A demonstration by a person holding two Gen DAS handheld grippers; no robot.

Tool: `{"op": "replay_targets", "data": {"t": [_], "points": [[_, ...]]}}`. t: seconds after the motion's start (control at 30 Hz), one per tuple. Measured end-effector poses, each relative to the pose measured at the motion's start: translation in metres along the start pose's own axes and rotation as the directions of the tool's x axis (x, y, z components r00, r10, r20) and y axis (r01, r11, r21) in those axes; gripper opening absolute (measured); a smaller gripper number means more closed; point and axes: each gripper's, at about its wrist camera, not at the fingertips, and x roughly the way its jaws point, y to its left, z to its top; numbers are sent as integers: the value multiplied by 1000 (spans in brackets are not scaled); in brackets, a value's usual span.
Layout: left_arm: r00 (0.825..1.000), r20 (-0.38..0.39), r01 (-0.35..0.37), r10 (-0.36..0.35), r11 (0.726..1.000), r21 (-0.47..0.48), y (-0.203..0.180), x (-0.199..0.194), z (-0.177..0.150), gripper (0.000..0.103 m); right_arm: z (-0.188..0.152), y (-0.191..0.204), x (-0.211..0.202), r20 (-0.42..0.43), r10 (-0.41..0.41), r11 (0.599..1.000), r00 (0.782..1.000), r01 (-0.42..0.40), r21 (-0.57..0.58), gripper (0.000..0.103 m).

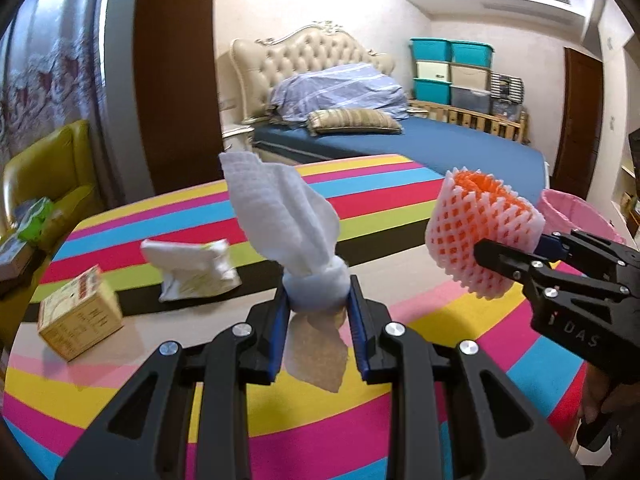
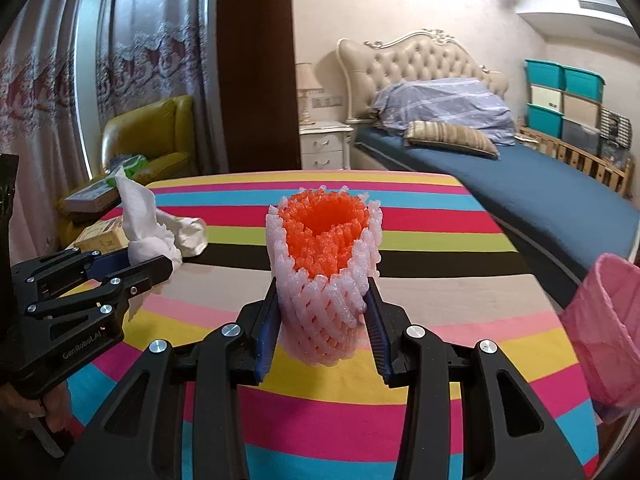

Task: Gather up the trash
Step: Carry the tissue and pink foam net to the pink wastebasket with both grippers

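My left gripper (image 1: 318,300) is shut on a crumpled white tissue (image 1: 284,216) and holds it above the striped table (image 1: 400,184); both also show in the right wrist view, gripper (image 2: 132,264), tissue (image 2: 140,216). My right gripper (image 2: 322,300) is shut on a white and orange foam fruit net (image 2: 324,256), held above the table; the net shows in the left wrist view (image 1: 480,232) with that gripper (image 1: 516,256). A pink-lined trash bin (image 2: 608,328) stands at the table's right edge. A white tissue pack (image 1: 192,272) and a small cardboard box (image 1: 80,316) lie on the table at the left.
A yellow-green armchair (image 2: 156,136) with packages stands left of the table. A bed (image 2: 520,184) with blue sheet lies behind, with a white nightstand (image 2: 324,144) beside it. Stacked storage bins (image 1: 452,72) stand at the back right.
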Motion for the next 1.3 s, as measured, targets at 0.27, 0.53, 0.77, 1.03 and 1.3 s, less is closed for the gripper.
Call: {"op": "replay_targets", "data": {"t": [0.27, 0.53, 0.77, 1.03, 1.3], "points": [[999, 16, 50, -51, 997, 59, -37, 3, 10, 27, -8, -43, -11, 8, -67, 996, 998, 67, 54, 39], [995, 27, 95, -99, 989, 115, -72, 11, 22, 27, -18, -77, -25, 16, -123, 988, 992, 121, 92, 39], [990, 19, 137, -141, 979, 148, -96, 18, 26, 27, -22, -106, -39, 26, -167, 979, 986, 163, 124, 39], [983, 7, 180, -185, 966, 186, -125, 27, 32, 27, -26, -143, -54, 34, -232, 961, 972, 224, 165, 39], [974, -12, 223, -226, 948, 227, -158, 39, 39, 27, -31, -177, -68, 37, -290, 942, 956, 278, 190, 39]]}}
